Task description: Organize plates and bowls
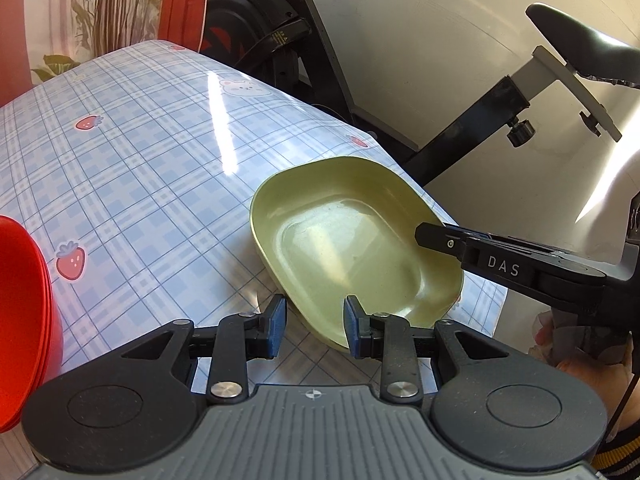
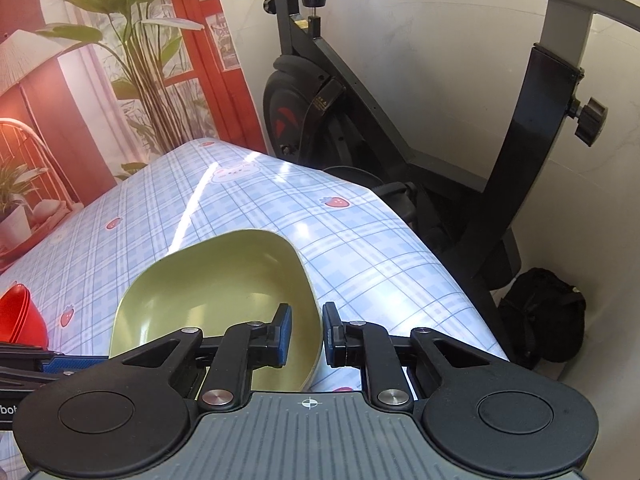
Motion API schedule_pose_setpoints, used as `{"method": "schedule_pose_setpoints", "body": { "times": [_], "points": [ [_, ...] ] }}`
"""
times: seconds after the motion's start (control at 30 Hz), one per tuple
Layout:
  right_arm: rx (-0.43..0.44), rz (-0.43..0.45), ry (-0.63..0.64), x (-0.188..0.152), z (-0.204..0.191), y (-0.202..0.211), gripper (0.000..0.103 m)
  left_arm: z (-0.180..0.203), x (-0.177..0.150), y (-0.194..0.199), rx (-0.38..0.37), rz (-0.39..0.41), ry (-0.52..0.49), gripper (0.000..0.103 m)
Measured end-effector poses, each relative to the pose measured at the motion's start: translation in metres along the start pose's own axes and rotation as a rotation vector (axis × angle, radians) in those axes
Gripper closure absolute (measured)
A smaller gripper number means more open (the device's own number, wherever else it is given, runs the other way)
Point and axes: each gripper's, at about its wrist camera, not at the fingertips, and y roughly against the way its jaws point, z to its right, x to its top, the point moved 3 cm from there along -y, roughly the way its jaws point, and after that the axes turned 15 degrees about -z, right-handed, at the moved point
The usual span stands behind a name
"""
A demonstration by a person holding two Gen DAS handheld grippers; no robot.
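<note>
A pale green, rounded-square bowl (image 1: 352,240) (image 2: 216,292) sits near the right edge of the blue checked table (image 1: 140,180). My left gripper (image 1: 314,320) straddles the bowl's near rim. One blue pad is inside, the other outside, and a gap shows on both sides, so it is open. My right gripper (image 2: 306,332) is shut on the bowl's right-hand rim, one pad inside the wall and one outside. In the left wrist view the right gripper (image 1: 424,236) reaches in from the right onto that rim. A stack of red bowls (image 1: 20,320) (image 2: 20,316) stands at the left.
An exercise bike (image 1: 500,100) (image 2: 400,120) stands close behind the table's right edge, with a black bag (image 2: 544,316) on the floor beside it. A wall picture of plants (image 2: 120,60) is behind the table. The table's right edge runs just past the green bowl.
</note>
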Motion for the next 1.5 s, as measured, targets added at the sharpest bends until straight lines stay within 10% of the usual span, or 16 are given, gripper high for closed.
{"method": "schedule_pose_setpoints", "body": {
  "times": [0.83,1.5],
  "points": [
    [0.109,0.109,0.131,0.020,-0.089,0.072,0.093,-0.041,-0.032,0.117,0.030,0.217,0.086,0.072],
    [0.338,0.100,0.360,0.016,-0.279,0.084,0.092,-0.139,-0.107,0.246,0.205,0.357,0.245,0.072]
  ]
}}
